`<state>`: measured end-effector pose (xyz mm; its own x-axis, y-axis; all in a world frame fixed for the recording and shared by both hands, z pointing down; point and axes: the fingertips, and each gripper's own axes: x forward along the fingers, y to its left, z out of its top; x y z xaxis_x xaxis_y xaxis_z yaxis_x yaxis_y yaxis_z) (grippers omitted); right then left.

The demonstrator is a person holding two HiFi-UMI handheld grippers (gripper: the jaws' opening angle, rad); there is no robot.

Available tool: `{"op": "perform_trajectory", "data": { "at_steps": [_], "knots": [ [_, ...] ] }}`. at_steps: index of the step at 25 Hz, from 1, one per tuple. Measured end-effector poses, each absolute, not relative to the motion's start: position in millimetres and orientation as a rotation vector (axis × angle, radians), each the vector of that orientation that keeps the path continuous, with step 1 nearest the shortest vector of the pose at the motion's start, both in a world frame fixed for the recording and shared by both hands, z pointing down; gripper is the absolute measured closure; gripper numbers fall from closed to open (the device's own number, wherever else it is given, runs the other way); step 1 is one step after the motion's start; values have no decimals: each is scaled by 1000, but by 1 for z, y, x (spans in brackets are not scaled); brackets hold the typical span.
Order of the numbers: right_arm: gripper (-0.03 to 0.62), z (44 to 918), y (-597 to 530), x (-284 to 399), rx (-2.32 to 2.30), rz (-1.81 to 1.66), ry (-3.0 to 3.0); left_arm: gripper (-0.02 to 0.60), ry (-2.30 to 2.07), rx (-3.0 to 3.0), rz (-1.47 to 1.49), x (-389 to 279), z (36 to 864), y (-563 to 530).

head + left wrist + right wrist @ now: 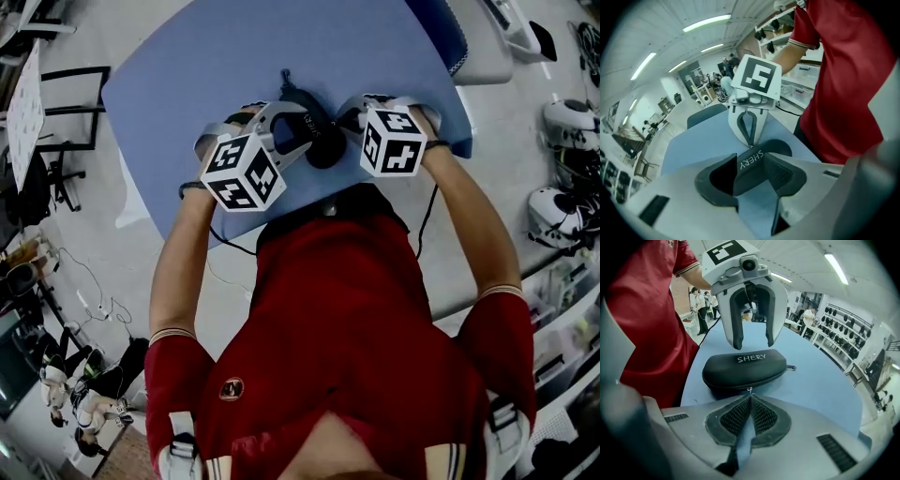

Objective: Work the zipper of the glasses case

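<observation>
A: Nearest first: how do the jaws stand?

B: The right gripper (750,396) has its jaws clenched on the pull (749,389), midway along the near seam of the case (740,369). The left gripper (754,344) hangs released just over the lid, astride the print. I can't tell if it's touching.

A: Progress?

B: The lid looks flat and shut, so I judge most of the zipper's run is left to do.

A: Anything in the way?

B: The case lies alone on the blue worktop (820,380). Only its loop (790,367) sticks out at the far end. People (701,305) stand well beyond.
</observation>
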<state>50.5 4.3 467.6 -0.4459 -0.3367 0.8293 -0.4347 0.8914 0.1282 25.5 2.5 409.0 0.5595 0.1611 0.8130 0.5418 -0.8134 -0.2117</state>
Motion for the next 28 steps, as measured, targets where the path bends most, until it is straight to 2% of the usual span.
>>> {"op": "perform_trajectory", "data": {
  "at_steps": [13, 28],
  "knots": [
    [595, 472, -9, 62, 512, 56, -2073, 393, -1025, -1871, -1159, 34, 430, 6],
    [595, 478, 0, 67, 484, 78, -2023, 388, -1303, -1858, -1212, 38, 437, 9]
  ]
}}
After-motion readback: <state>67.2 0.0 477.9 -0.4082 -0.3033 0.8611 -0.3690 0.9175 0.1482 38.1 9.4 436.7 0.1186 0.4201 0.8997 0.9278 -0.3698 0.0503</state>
